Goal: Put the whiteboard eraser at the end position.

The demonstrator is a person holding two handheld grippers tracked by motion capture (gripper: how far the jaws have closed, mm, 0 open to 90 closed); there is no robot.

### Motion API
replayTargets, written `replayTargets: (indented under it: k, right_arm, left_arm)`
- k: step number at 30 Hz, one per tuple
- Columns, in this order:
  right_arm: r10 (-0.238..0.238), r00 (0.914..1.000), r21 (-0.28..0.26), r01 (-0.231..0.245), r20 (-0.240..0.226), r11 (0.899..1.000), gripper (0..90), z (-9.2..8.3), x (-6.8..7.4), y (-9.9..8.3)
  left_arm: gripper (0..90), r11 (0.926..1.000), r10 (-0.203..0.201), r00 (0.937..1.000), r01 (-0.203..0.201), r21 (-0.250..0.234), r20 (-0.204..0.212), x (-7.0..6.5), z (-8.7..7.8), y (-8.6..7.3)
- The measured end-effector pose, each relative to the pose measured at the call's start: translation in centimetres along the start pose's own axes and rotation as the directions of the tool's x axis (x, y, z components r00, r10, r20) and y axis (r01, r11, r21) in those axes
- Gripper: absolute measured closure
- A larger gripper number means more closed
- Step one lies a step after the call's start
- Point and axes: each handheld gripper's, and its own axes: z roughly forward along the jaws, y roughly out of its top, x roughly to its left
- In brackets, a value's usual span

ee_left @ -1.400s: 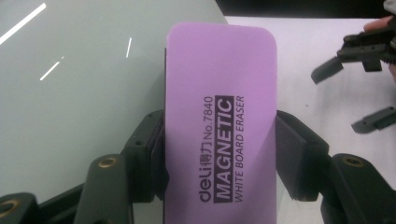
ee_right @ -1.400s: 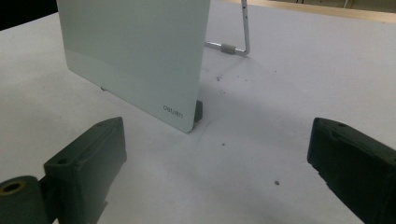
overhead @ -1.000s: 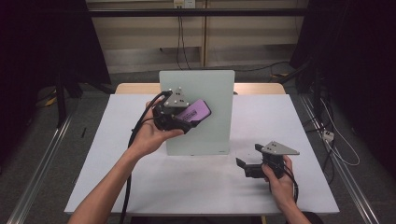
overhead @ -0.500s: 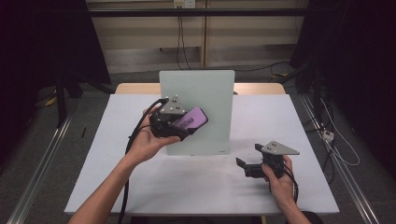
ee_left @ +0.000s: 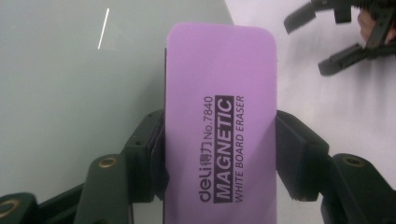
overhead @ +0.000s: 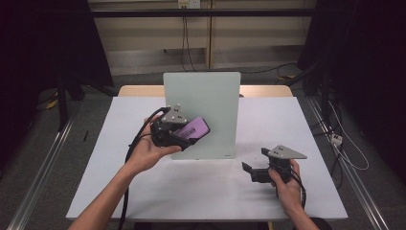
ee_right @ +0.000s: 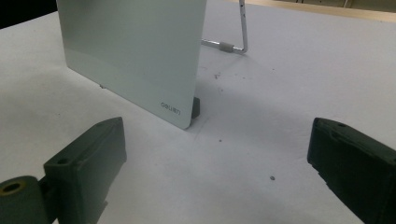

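A pale glass whiteboard (overhead: 206, 110) stands upright on its stand in the middle of the white table (overhead: 95, 191). My left gripper (overhead: 184, 135) is shut on a purple magnetic whiteboard eraser (overhead: 191, 128), held in front of the board's lower left part. In the left gripper view the eraser (ee_left: 219, 121) is clamped between both black pads (ee_left: 292, 156), with the board (ee_left: 70, 93) behind it on the left. My right gripper (overhead: 249, 170) rests low at the right front of the table, open with nothing between its fingers. The right gripper view shows the board's lower corner (ee_right: 140, 56) beyond those open jaws.
A metal support leg (ee_right: 238, 32) props the board from behind. A wooden tabletop edge (overhead: 268, 90) shows behind the white surface. Cables (overhead: 129, 191) trail from both grippers toward the front edge. Dark curtains and floor rails flank the table.
My left gripper has come down and slightly toward the front with the eraser, from the board's middle to its lower left part. The right gripper has stayed in place.
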Motion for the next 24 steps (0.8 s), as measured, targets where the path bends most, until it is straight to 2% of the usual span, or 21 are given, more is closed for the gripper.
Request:
replayTargets:
  k: [11, 22, 24]
  right_arm:
    - [0.001, 1.0000, -0.011, -0.001, -0.003, 1.000, 4.8, -0.3, -0.1, 0.0]
    - [-0.005, 1.0000, -0.012, 0.005, -0.001, 1.000, 4.8, -0.2, -0.1, 0.0]
    - [-0.006, 1.0000, -0.012, 0.006, 0.001, 1.000, 4.9, -0.1, 0.0, 0.1]
  left_arm:
    - [40.8, 0.9991, 0.033, 0.9986, -0.034, 0.027, 0.042, -1.6, 0.4, 0.1]
    - [40.8, 0.9983, 0.026, 0.9962, -0.030, 0.050, 0.084, -2.2, 1.0, -1.0]
    - [40.7, 0.9987, 0.012, 0.9942, -0.018, 0.048, 0.107, -2.3, 1.1, -1.2]
